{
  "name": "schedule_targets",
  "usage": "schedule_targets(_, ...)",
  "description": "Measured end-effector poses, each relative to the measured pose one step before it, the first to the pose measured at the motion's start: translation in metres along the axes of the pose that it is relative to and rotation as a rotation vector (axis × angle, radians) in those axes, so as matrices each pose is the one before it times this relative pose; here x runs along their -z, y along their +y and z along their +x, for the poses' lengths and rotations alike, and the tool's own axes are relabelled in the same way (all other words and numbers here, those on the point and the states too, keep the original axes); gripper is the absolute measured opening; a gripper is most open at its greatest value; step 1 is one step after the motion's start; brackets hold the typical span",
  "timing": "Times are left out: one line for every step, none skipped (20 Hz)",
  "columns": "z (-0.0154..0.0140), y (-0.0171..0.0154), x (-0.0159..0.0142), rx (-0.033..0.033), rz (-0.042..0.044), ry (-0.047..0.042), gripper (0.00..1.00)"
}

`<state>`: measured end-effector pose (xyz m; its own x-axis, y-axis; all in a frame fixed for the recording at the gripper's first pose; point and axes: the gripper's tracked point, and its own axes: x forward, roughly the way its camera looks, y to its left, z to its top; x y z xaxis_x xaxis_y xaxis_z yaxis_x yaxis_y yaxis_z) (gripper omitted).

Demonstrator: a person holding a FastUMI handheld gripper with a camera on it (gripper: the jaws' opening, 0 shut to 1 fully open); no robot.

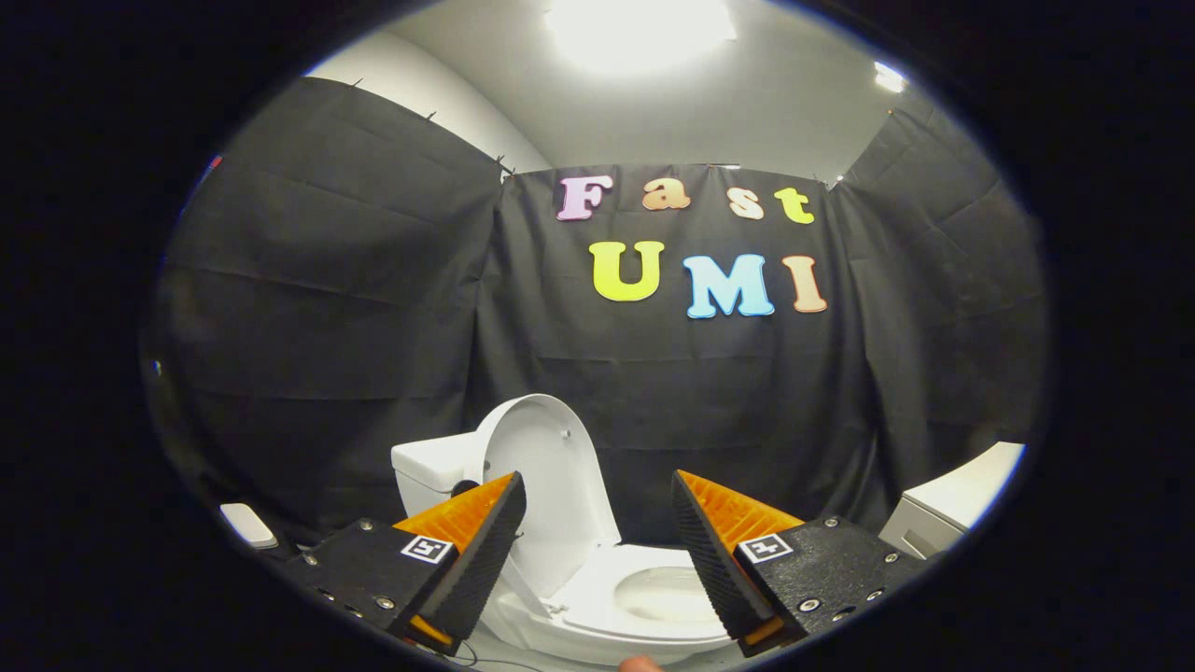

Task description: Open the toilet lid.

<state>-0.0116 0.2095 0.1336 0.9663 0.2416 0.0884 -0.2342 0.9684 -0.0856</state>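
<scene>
A white toilet stands on the floor just ahead of my fingers. Its lid is raised upright and leans back toward the white tank. The seat ring lies down around the bowl, which shows between my fingers. My gripper is open, with a wide gap and nothing held. The left fingertip overlaps the lid's lower edge in the view; I cannot tell if it touches it. The right fingertip hovers over the bowl's right side.
Black cloth walls close the booth behind and beside the toilet. A white cabinet or appliance stands to the right. A small white object lies low at the left. A bright ceiling light shines overhead. A fingertip peeks in below the toilet.
</scene>
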Motion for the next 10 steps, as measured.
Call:
schedule_targets(-0.00227,-0.00829,0.00087,0.00893,-0.00079,0.00339,0.95)
schedule_targets(-0.00209,-0.00719,-0.00094,0.00701,0.00226,0.00064,0.95)
schedule_targets(-0.00426,-0.00734,0.00061,0.00879,0.00275,0.00041,0.95)
schedule_targets(-0.00409,-0.00855,-0.00036,0.01106,0.0018,0.00011,0.95)
schedule_targets(-0.00284,-0.00854,-0.00014,0.01245,0.00215,-0.00141,0.95)
schedule_targets(-0.00393,-0.00877,0.00022,0.01178,0.00425,0.00004,0.95)
schedule_targets(-0.00405,-0.00779,0.00096,0.00973,0.00611,-0.00178,0.95)
schedule_targets(-0.00429,-0.0074,0.00023,0.00955,0.00377,-0.00311,0.95)
schedule_targets(-0.00454,-0.00792,0.00135,0.01012,-0.00168,-0.00216,0.95)
schedule_targets(-0.00417,-0.00749,0.00182,0.01212,-0.00044,-0.00047,0.95)
